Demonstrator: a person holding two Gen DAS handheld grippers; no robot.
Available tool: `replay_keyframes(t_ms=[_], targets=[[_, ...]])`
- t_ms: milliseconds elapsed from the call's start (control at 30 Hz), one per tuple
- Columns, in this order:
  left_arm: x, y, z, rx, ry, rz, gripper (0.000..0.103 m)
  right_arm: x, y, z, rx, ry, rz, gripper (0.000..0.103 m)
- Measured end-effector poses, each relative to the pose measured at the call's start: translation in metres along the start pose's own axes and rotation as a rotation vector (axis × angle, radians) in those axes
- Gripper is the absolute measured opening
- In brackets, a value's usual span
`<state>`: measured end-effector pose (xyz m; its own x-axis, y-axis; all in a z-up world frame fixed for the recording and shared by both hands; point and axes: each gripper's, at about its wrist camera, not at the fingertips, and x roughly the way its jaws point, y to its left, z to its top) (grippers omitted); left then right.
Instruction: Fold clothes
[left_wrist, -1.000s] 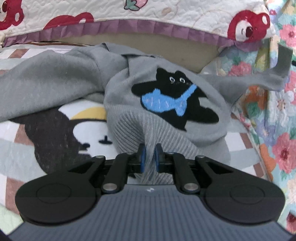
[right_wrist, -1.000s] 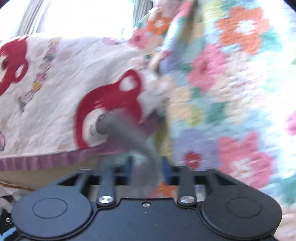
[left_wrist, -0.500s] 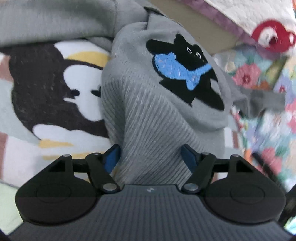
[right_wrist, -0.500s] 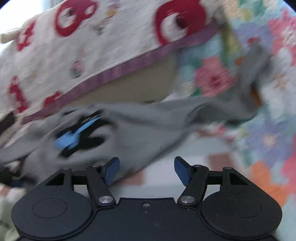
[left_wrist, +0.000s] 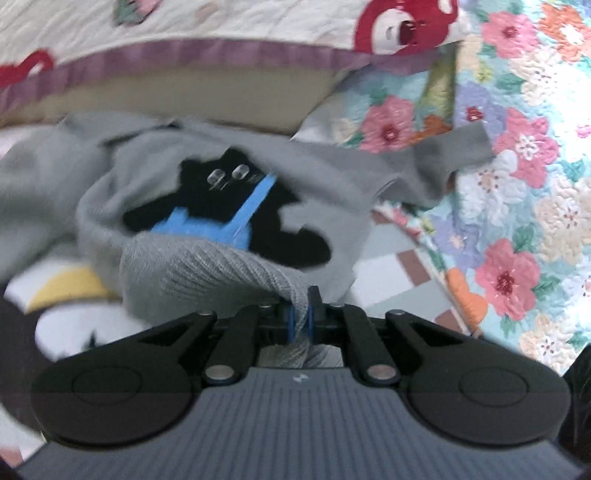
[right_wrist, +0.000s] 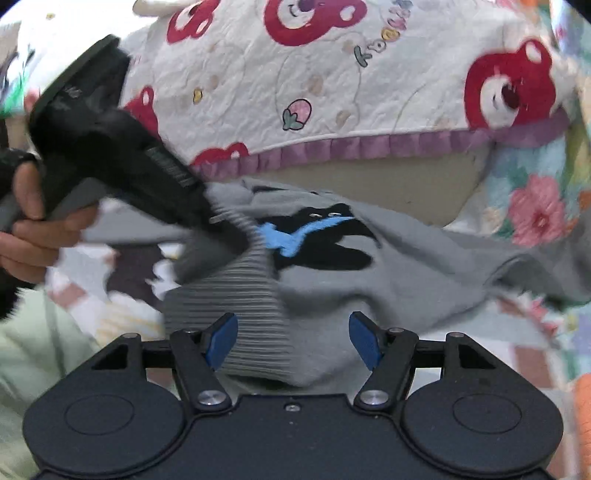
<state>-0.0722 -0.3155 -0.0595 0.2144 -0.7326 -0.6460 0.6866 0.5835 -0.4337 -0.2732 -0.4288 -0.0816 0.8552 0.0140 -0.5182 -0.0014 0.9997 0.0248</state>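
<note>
Grey sweater (left_wrist: 207, 266) w/ black cat + blue fish patch (left_wrist: 229, 206) lies rumpled on a bed, on a cartoon-print blanket (left_wrist: 66, 291). Behind it a white quilt w/ red bears (left_wrist: 258, 22), purple trim. Floral quilt (left_wrist: 517, 221) on the right side.

Left tongs (left_wrist: 301, 317): pinched tight on the sweater's ribbed hem (left_wrist: 207, 269), fabric bunched between the blue pads, hem pulled up off the bed. One sleeve (left_wrist: 454, 155) stretches out to the right onto the floral quilt.

Right tongs (right_wrist: 293, 339): wide apart, nothing gripped. Hem's ribbed band (right_wrist: 236, 295) + grey body lie between the blue pads (right_wrist: 221, 338) but pads don't press on it. Cat patch just beyond.

In right wrist view, left hand (right_wrist: 33, 229) holds the other tool's handle at the left, its nose down in the sweater near the patch. Img blurry there, exact contact pt can't tell.
</note>
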Motion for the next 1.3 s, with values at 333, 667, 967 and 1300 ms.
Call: replay_keyframes(t_ms=[333, 667, 967, 1300], targets=[[0.034, -0.009, 0.034, 0.06, 0.01, 0.044, 0.006, 0.004, 0.027, 0.009, 0.081, -0.009, -0.031, 0.09], [0.035, 0.0, 0.025, 0.086, 0.013, 0.124, 0.019, 0.064, -0.07, 0.03, 0.27, 0.06, -0.047, 0.011], [0.014, -0.01, -0.034, 0.136, 0.017, 0.138, 0.043, 0.05, -0.108, 0.043, 0.259, 0.031, -0.111, 0.009], [0.009, -0.009, -0.096, 0.174, -0.045, 0.308, 0.065, 0.046, -0.108, 0.045, 0.262, 0.016, -0.103, 0.009]])
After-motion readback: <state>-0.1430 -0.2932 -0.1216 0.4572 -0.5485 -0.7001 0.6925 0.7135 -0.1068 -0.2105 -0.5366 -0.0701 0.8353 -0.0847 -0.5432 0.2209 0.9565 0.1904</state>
